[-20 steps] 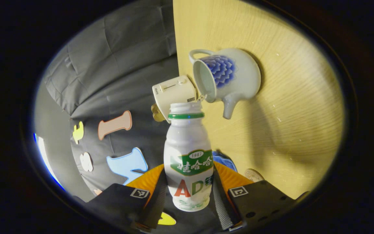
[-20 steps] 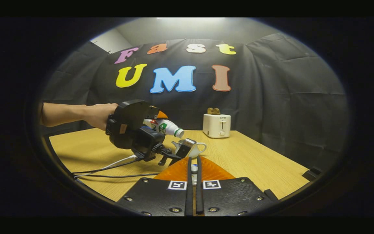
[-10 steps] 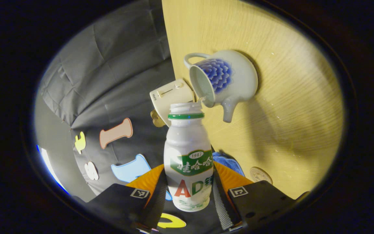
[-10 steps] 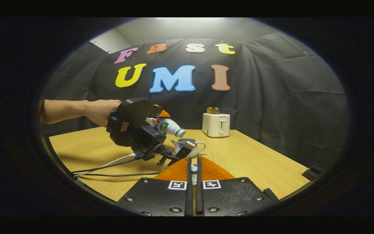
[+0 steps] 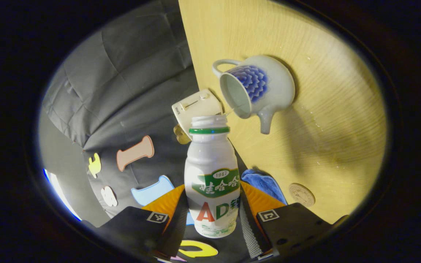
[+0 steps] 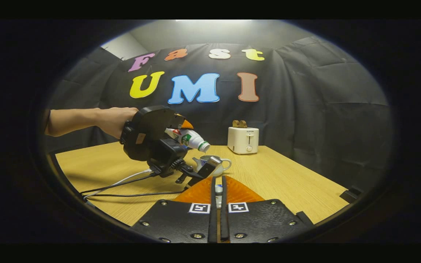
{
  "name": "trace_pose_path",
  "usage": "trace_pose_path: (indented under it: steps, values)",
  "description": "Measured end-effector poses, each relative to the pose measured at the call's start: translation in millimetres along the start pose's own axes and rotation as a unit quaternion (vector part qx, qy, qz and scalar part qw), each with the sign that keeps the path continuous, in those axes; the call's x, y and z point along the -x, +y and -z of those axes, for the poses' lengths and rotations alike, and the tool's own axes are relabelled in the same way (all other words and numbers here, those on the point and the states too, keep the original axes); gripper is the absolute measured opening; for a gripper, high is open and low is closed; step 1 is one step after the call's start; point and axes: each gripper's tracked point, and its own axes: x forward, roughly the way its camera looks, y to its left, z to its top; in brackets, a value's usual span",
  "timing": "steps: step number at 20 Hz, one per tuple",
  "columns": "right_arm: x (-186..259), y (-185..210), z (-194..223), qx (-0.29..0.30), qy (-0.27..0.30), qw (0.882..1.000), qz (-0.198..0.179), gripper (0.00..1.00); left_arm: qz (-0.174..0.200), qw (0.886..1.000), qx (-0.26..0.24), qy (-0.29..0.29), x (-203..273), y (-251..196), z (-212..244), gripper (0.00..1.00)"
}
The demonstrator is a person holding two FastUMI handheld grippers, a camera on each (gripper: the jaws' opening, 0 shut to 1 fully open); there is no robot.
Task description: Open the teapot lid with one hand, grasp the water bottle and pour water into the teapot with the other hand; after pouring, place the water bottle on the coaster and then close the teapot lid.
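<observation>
My left gripper (image 5: pixel 213 204) is shut on a white water bottle (image 5: pixel 212 175) with a green neck ring and no cap. The bottle is tipped with its mouth just beside the open top of the white teapot (image 5: pixel 265 87) with a blue pattern, and a thin trickle runs between them. In the right gripper view, a hand holds the left gripper (image 6: pixel 186 133) with the bottle (image 6: pixel 190 140) tilted down over the teapot (image 6: pixel 216 164). My right gripper (image 6: pixel 217 182) is near the front, shut on a small white and blue piece, apparently the teapot lid (image 6: pixel 218 190). A round coaster (image 5: pixel 302 194) lies on the table.
A white toaster (image 6: pixel 243 140) holding toast stands at the table's back edge, behind the teapot. A blue cloth (image 5: pixel 265 182) lies next to the coaster. Cables (image 6: pixel 122 186) trail from the left gripper across the wooden table (image 6: pixel 287 182).
The left gripper and the tilted bottle have risen slightly above the teapot. The coaster and blue cloth show more fully in the left gripper view. The right gripper has stayed still.
</observation>
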Motion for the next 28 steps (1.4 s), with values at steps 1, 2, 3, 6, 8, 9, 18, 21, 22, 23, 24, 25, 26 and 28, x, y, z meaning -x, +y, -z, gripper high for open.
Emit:
trace_pose_path:
  steps: [1, 2, 3, 6, 8, 9, 18, 21, 22, 23, 24, 25, 26, 28]
  values:
    - [1, -1, 0, 0.002, 0.0, 1.0, 0.002, 0.04, 0.0, 1.0, -0.001, -0.002, 0, -1, -1, 0.74]
    - [2, -2, -1, 0.004, -0.001, 1.0, 0.004, 0.04, 0.0, 1.0, -0.001, -0.003, -1, 0, 1, 0.7]
    - [3, -2, -1, 0.006, -0.002, 1.0, 0.006, 0.04, -0.001, 1.0, -0.002, -0.004, 0, 0, 0, 0.74]
    - [4, -1, -3, 0.007, -0.005, 1.0, 0.006, 0.2, -0.003, 1.0, -0.001, -0.009, -1, 1, -1, 0.8]
    - [4, 0, -5, 0.007, -0.005, 1.0, 0.005, 0.2, 0.001, 1.0, 0.005, -0.012, -1, -1, -1, 0.74]
    - [4, 0, -6, 0.007, -0.006, 1.0, 0.005, 0.2, 0.005, 1.0, 0.01, -0.012, -1, -2, -1, 0.74]
    - [1, 1, -6, 0.008, -0.001, 1.0, 0.003, 0.2, 0.031, 0.997, 0.064, -0.027, -4, -9, -2, 0.74]
    - [2, -2, -15, 0.015, -0.012, 1.0, 0.008, 0.04, 0.04, 0.99, 0.131, -0.044, -6, -14, -4, 0.76]
    - [2, -1, -17, 0.017, -0.015, 1.0, 0.008, 0.04, 0.04, 0.986, 0.153, -0.046, -8, -17, -3, 0.74]
    - [1, -1, -21, 0.02, -0.017, 1.0, 0.008, 0.04, 0.044, 0.982, 0.179, -0.049, -9, -19, -3, 0.77]
    - [0, -2, -22, 0.024, -0.02, 0.999, 0.009, 0.04, 0.046, 0.975, 0.212, -0.054, -12, -22, 0, 0.74]
    - [-1, -2, -25, 0.027, -0.022, 0.999, 0.01, 0.04, 0.046, 0.966, 0.249, -0.058, -15, -26, 3, 0.74]
    - [-2, -3, -28, 0.027, -0.023, 0.999, 0.01, 0.04, 0.041, 0.955, 0.286, -0.059, -13, -29, 6, 0.74]
    - [-6, -3, -32, 0.019, -0.021, 1.0, 0.01, 0.04, 0.01, 0.934, 0.352, -0.053, -7, -15, 28, 0.77]
